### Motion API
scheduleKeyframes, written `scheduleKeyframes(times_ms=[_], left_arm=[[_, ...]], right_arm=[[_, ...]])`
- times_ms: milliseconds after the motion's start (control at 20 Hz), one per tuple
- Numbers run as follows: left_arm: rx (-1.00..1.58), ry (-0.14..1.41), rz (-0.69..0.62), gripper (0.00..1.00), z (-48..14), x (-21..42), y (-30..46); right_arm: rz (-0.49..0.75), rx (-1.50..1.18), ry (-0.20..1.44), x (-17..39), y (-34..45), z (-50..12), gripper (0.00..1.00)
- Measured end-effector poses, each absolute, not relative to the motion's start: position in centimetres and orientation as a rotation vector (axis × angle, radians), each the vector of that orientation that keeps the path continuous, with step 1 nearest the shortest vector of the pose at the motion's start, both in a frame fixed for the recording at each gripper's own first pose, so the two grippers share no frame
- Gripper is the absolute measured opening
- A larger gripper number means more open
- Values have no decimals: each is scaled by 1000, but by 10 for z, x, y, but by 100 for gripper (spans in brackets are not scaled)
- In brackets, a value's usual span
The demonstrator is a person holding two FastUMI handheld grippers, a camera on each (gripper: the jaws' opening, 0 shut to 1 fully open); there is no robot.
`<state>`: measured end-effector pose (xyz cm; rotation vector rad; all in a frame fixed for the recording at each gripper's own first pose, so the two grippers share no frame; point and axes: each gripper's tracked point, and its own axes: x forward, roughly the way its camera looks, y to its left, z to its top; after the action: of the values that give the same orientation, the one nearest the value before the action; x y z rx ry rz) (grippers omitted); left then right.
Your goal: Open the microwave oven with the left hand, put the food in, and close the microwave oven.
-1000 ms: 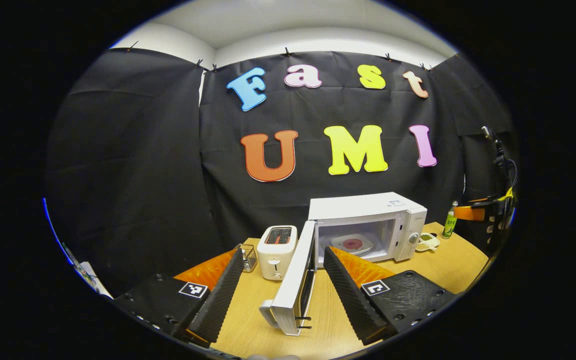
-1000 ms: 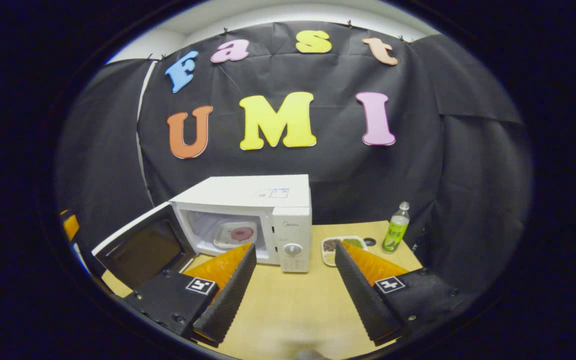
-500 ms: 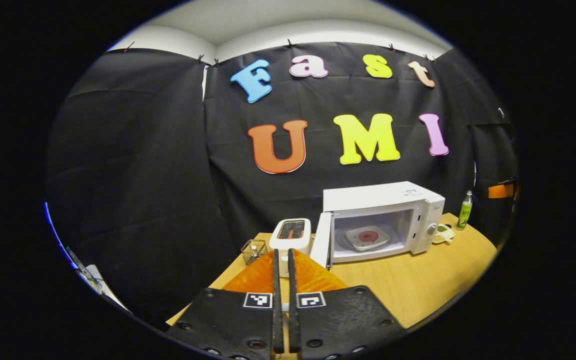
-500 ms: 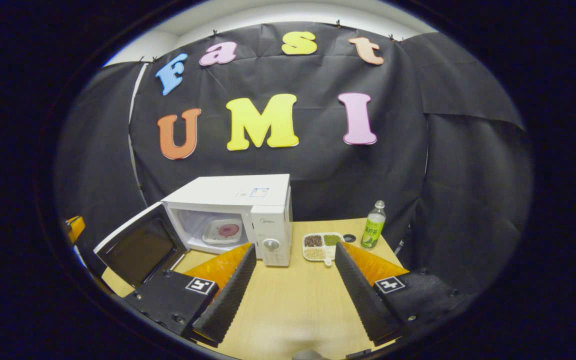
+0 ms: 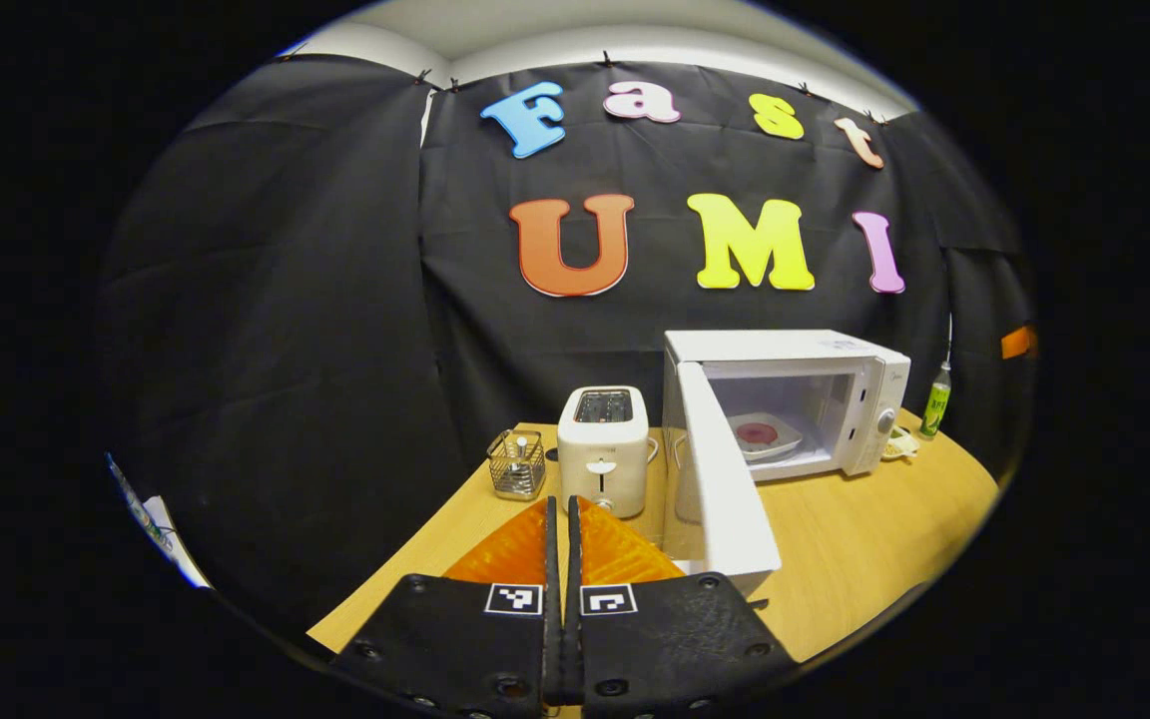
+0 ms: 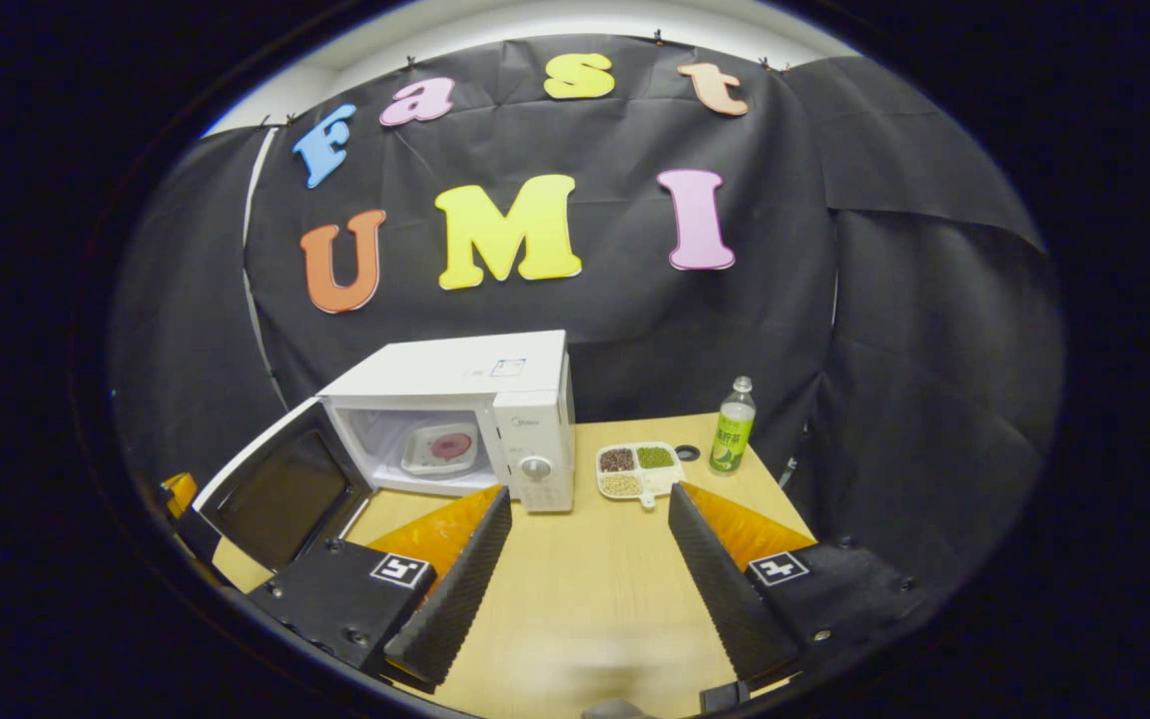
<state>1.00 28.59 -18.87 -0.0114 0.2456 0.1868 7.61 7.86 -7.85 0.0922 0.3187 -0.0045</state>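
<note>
Left gripper fingers pressed together, empty, just behind the open microwave door; right gripper spread wide, empty. Microwave lettering unreadable.

- One white microwave oven, its one door swung open.
- One plate of food inside the oven, white with a red centre.
- One white toaster, left of the oven.
- One small wire basket, left of the toaster.
- One divided tray with three compartments of grains, right of the oven.
- One green-labelled bottle at the far right.
- One wooden tabletop under all of it.
- Two claws: the left claw and the right claw.
</note>
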Motion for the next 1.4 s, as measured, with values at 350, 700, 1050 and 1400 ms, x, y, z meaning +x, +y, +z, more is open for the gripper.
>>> scheduleKeyframes(times_ms=[350,700,1050,1400], left_arm=[[17,349,152,0,-244,13,284],[-15,333,101,0,-238,10,250],[23,320,15,0,-225,16,181],[47,289,-79,0,-206,35,104]], right_arm=[[-34,104,343,67,71,-82,100],[-18,125,374,70,67,-90,92],[39,137,389,71,60,-95,100],[31,146,399,77,19,-95,100]])
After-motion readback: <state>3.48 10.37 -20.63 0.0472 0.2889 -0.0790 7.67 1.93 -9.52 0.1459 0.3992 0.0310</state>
